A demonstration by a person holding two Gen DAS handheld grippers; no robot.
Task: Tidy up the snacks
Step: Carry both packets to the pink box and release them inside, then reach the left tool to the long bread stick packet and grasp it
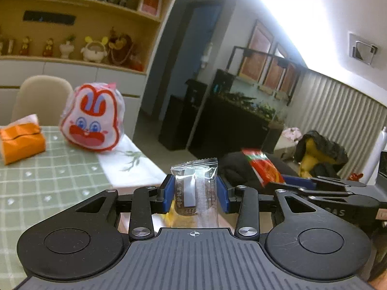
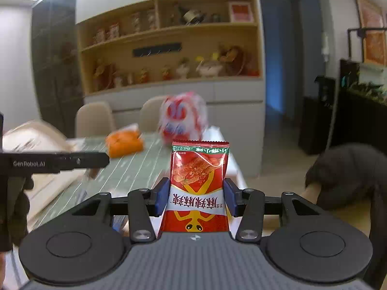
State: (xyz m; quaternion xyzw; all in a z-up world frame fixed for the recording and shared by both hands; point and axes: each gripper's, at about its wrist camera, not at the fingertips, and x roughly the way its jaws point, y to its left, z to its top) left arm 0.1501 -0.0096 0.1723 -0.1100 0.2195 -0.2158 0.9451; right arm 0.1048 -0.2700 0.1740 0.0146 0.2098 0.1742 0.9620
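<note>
An orange tissue pack (image 1: 21, 141) lies on the green checked tablecloth (image 1: 48, 181) before wooden shelves (image 1: 79, 24).

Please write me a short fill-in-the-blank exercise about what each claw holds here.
1. The left claw grips a clear plastic snack ____.
2. The right claw grips a ____ foil snack packet.
3. The orange tissue pack lies on the ____-checked tablecloth.

Missing words: packet; red; green

Left gripper (image 1: 196, 191) pointing slightly downward, blue pads pinching a clear packet (image 1: 197, 188); right gripper (image 2: 197, 198) tilting likewise, gripping a red packet (image 2: 198, 188) upright
</note>
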